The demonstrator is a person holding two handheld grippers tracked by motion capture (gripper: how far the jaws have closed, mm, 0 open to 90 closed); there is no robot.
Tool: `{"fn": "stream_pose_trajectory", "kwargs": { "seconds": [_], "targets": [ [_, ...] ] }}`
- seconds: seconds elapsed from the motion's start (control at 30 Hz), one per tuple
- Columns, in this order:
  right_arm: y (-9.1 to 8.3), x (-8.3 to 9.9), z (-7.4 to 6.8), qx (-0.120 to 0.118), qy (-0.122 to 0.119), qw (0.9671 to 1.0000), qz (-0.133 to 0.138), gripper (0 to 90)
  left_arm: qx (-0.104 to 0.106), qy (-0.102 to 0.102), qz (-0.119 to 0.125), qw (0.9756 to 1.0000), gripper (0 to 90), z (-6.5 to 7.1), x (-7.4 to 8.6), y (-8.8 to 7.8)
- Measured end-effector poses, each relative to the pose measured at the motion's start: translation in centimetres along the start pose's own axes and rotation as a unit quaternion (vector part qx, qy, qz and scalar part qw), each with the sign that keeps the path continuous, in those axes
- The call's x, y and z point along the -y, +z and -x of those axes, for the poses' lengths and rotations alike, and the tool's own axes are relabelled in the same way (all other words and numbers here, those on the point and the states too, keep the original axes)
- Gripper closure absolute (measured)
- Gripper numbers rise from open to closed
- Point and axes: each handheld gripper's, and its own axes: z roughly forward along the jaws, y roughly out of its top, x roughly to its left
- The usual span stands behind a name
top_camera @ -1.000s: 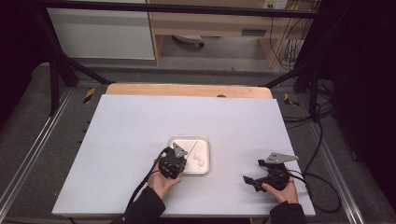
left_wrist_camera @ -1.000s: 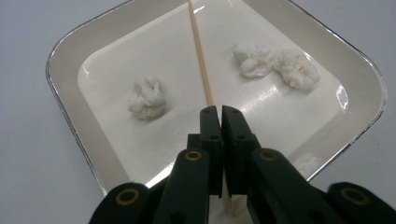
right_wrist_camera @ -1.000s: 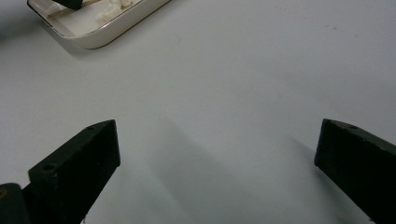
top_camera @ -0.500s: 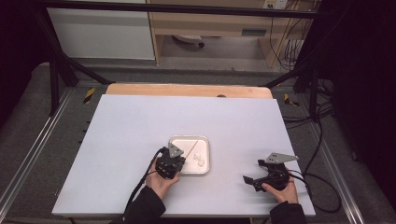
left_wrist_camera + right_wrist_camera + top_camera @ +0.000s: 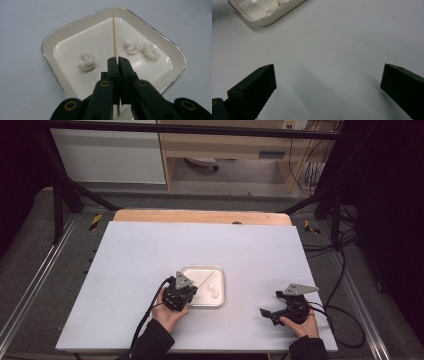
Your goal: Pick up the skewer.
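A white square tray (image 5: pixel 216 298) (image 5: pixel 50 45) with a silver rim lies on the table and holds three white lumps (image 5: pixel 86 61) (image 5: pixel 214 290). A thin wooden skewer (image 5: pixel 114 37) (image 5: pixel 207 278) lies slanted across the tray. My left gripper (image 5: pixel 117 59) (image 5: pixel 191 290) is over the tray's near left corner, shut on the skewer's lower part. The stick runs on past the jaws towards the far rim. Between one lump on the left and two on the right lies the skewer. My right gripper (image 5: pixel 270 304) (image 5: pixel 328 72) rests to the tray's right, open, with bare table between its jaws.
The pale table top (image 5: pixel 150 250) stretches wide around the tray. A wooden strip (image 5: pixel 200 216) runs along its far edge. Cables trail from both grippers towards the near edge. In the right gripper view the tray's corner (image 5: pixel 274 18) lies ahead to the left.
My left gripper has shifted slightly to the left over the tray's corner. The right gripper has stayed still.
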Motion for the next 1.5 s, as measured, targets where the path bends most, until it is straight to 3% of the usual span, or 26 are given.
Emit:
{"fn": "stream_pose_trajectory", "kwargs": {
  "seconds": [0.4,0.57,0.83,1.1,1.37,1.4,1.47,1.5],
  "targets": [
    [0.0,-0.6,-0.6,0.01,-0.02,0.9997,0.01,0.6,0.023,0.024,0.0,0.9994,88.9,-0.5,-0.2,-1.3],
    [0.5,-1.4,-1.7,0.024,-0.054,0.9983,-0.005,0.6,0.041,0.035,-0.001,0.9985,88.9,-0.8,-0.3,-1.9],
    [0.9,-2.6,-2.9,0.029,-0.084,0.9961,-0.006,0.7,0.059,0.052,-0.004,0.9969,88.9,-1.0,-0.4,-2.6],
    [1.6,-3.8,-4.4,0.036,-0.137,0.9897,-0.02,0.9,0.075,0.072,-0.009,0.9946,88.9,-0.8,-0.8,-2.7],
    [1.9,-4.6,-5.4,0.042,-0.171,0.9839,-0.03,1.2,0.09,0.091,-0.02,0.9916,88.9,-0.4,-1.3,-2.5],
    [2.0,-4.8,-5.6,0.045,-0.186,0.9808,-0.035,1.3,0.092,0.095,-0.021,0.991,88.9,-0.3,-1.4,-2.5],
    [2.1,-4.9,-5.8,0.045,-0.191,0.9798,-0.038,1.4,0.096,0.099,-0.023,0.9901,88.9,-0.2,-1.6,-2.5],
    [2.2,-5.1,-6.1,0.047,-0.204,0.977,-0.042,1.5,0.098,0.102,-0.024,0.9897,88.9,-0.2,-1.7,-2.5]
  ]
}}
